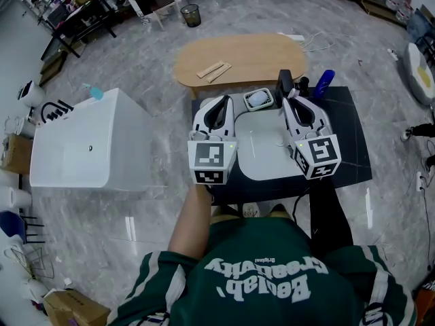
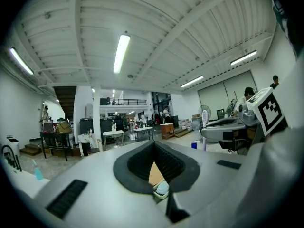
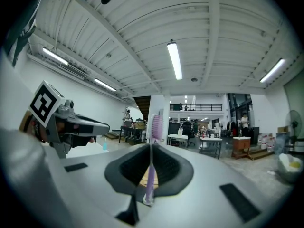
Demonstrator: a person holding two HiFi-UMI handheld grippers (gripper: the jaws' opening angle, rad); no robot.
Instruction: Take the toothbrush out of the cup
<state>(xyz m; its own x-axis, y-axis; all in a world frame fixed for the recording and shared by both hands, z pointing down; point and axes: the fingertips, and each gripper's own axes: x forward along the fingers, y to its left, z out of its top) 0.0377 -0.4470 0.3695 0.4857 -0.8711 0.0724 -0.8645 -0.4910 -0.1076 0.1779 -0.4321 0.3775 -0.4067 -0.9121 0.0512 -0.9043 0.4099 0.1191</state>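
Above dark desk [image 1: 350, 138], both grippers level, side by side. Right gripper [image 3: 149, 186] clamped on purple toothbrush [image 3: 154, 132]; brush upright, bristle head above jaws, out of blue cup [image 1: 325, 82] at desk's far edge. Left gripper [image 2: 159, 186] closed, nothing between jaws. White tray [image 1: 262, 151] beneath both.

Toothbrush [image 3: 152, 167] upright — in right claw [image 3: 149, 196]
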